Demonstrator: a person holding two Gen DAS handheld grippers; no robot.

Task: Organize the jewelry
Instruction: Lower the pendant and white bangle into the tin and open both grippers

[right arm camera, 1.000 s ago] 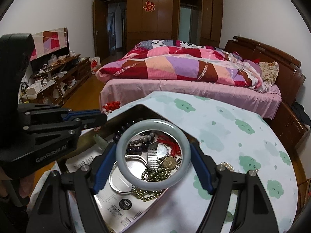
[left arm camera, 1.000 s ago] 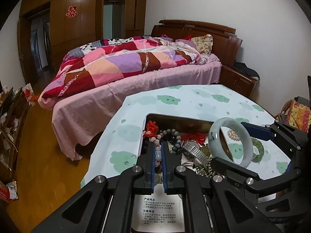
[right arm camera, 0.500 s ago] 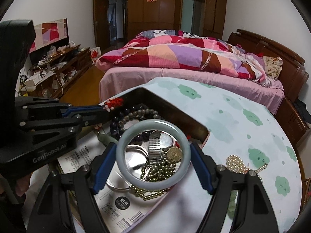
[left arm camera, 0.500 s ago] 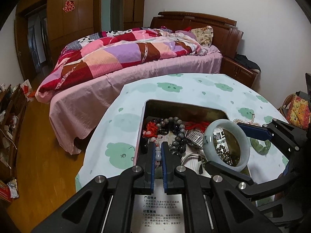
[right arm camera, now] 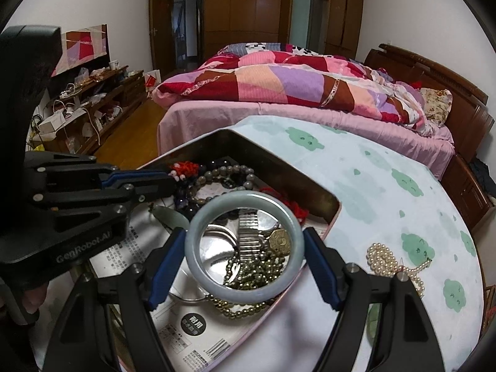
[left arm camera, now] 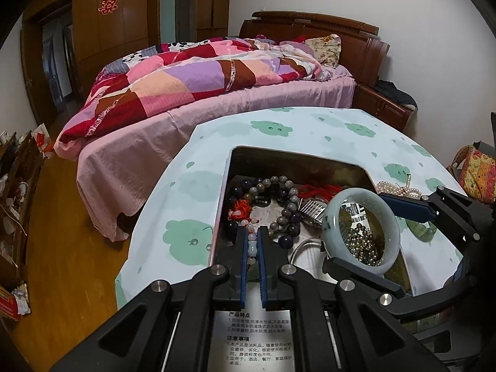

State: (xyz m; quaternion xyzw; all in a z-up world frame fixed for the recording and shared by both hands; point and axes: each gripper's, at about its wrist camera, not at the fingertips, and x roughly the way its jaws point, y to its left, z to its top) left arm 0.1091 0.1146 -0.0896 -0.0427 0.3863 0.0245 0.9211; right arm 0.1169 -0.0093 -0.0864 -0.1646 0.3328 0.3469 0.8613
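Home bedroom, quilted bed (left arm camera: pixel 198 93), wooden wardrobe (right arm camera: pixel 248 9)

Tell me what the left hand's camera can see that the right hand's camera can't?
Only the left wrist view shows the printed label under the left gripper, and the pale beads pinched between its fingers.

Only the right wrist view shows the cluttered wooden shelf along the wall and the brass octagon charm seen through the bangle.

Both show the jade bangle held by the right gripper, the jewelry tin, the pearl strand on the cloud tablecloth, and the bed.
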